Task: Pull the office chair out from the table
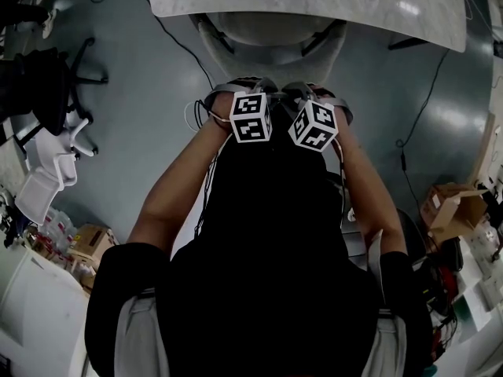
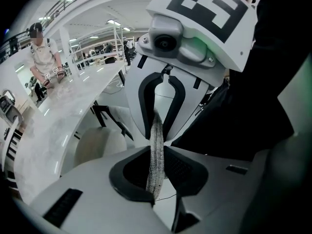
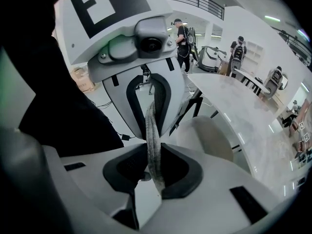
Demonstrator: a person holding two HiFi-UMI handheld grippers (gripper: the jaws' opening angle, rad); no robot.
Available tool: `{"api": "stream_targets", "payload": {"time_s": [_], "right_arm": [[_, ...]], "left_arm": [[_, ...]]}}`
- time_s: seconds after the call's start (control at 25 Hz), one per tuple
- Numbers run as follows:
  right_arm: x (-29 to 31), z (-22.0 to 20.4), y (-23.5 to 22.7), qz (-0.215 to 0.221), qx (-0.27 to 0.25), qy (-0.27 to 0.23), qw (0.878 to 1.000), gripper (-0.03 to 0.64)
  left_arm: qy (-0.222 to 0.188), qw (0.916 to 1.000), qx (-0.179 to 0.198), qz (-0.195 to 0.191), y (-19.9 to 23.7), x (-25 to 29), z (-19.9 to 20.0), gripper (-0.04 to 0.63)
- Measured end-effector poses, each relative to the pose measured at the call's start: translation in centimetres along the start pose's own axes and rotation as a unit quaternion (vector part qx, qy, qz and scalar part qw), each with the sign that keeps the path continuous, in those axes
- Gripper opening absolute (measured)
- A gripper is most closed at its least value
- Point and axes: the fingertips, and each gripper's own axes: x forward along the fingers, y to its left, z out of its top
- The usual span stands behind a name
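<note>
Marble table (image 1: 377, 6), curved office chair (image 1: 271, 44), woven edge (image 2: 155, 135) in left gripper (image 2: 157, 155), right gripper (image 3: 153, 154).

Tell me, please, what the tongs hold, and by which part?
The left tongs and right tongs both clamp the office chair by its backrest's thin grey top edge.
</note>
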Motion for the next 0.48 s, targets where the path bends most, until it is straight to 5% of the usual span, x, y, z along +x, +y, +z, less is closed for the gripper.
{"api": "stream_targets", "payload": {"time_s": [0.48], "right_arm": [[-1.2, -2.1, 4.3, 0.008, -0.004, 0.006, 1.000, 0.086]], "left_arm": [[0.003, 0.9999, -0.013, -0.009, -4.7, 0.8, 1.4, 0.075]]}}
